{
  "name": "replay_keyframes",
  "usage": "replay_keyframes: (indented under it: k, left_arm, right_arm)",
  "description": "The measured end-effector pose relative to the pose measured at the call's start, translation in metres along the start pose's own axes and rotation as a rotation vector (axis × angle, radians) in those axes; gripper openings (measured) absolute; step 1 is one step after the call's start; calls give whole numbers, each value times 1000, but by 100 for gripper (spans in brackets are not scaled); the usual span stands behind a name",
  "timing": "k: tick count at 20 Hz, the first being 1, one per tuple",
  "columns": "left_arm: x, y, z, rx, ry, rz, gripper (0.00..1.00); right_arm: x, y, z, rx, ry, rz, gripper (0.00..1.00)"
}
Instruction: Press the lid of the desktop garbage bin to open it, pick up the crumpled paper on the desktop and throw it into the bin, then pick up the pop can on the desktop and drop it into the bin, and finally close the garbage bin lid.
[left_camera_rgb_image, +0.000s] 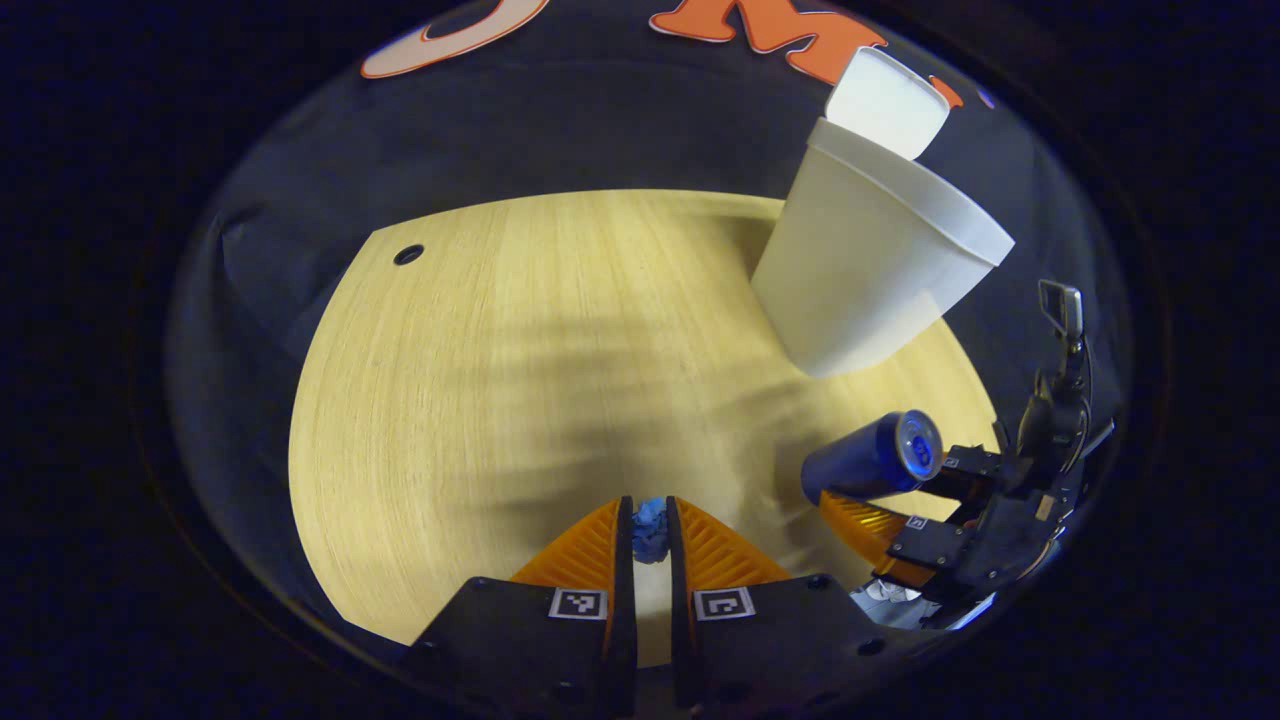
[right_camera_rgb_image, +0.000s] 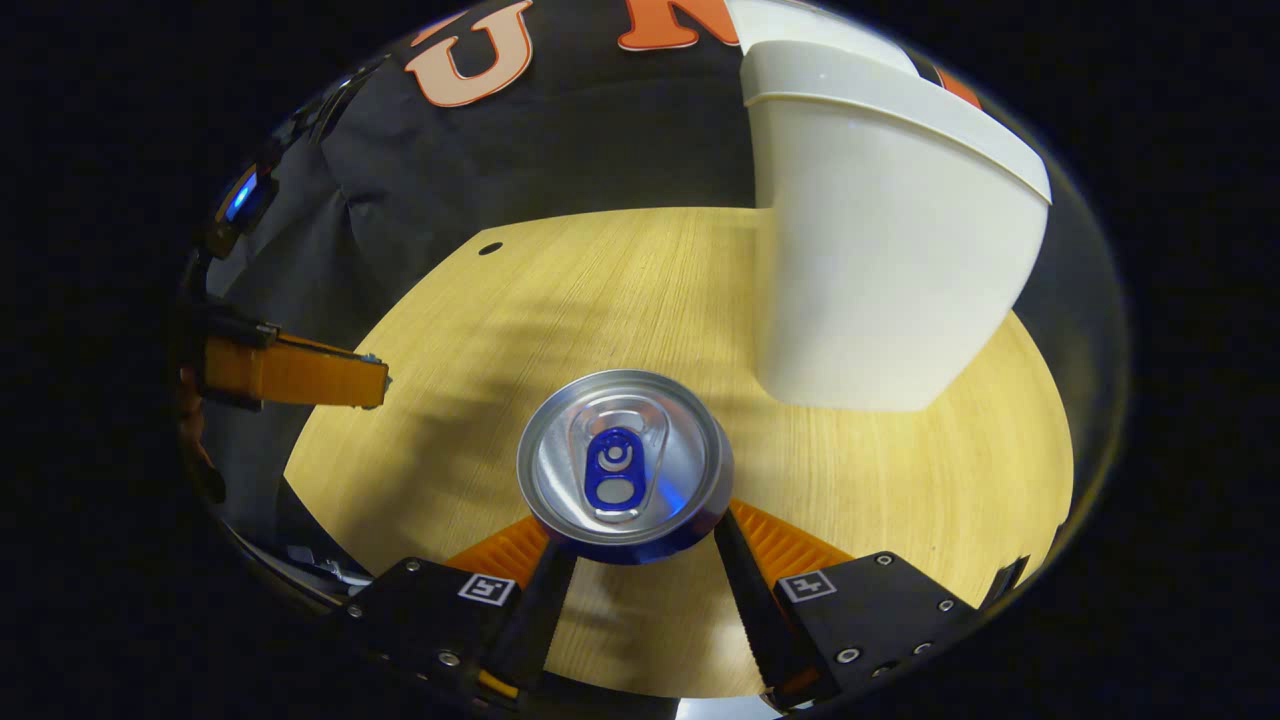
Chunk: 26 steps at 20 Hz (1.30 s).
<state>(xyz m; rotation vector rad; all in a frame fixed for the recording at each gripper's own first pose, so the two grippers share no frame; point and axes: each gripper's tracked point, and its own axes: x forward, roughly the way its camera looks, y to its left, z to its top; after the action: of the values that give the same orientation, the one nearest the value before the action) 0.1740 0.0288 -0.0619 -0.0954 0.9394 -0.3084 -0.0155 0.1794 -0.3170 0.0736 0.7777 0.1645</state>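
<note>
Aluminium pop can (right_camera_rgb_image: 625, 465) clamped in right tongs (right_camera_rgb_image: 632, 545), lifted near open bin (right_camera_rgb_image: 890, 260); thin-walled, slick, dents easily, so grip mid-body. Left tongs (left_camera_rgb_image: 650, 530) pinch soft crumpled paper (left_camera_rgb_image: 649, 530) above table (left_camera_rgb_image: 480, 380).

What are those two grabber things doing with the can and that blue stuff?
A person is tidying a wooden desk using two grippers. The left gripper pinches a blue crumpled paper. The right gripper holds a pop can lifted off the desk. The white bin stands nearby with its lid up, ready for both.
</note>
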Motion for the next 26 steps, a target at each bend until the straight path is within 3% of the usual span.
replay_keyframes:
  k: [4, 13, 26]
  left_arm:
    - [-18, -22, 44, 104, -100, -4, 18]
    - [-17, -88, 119, 172, -243, -82, 17]
    - [-26, -203, 241, 272, -519, -271, 17]
  right_arm:
    - [-1, 0, 2, -36, -27, -52, 80]
    - [1, -1, 3, 5, -67, -157, 81]
    - [-2, -3, 4, 93, -101, -255, 81]
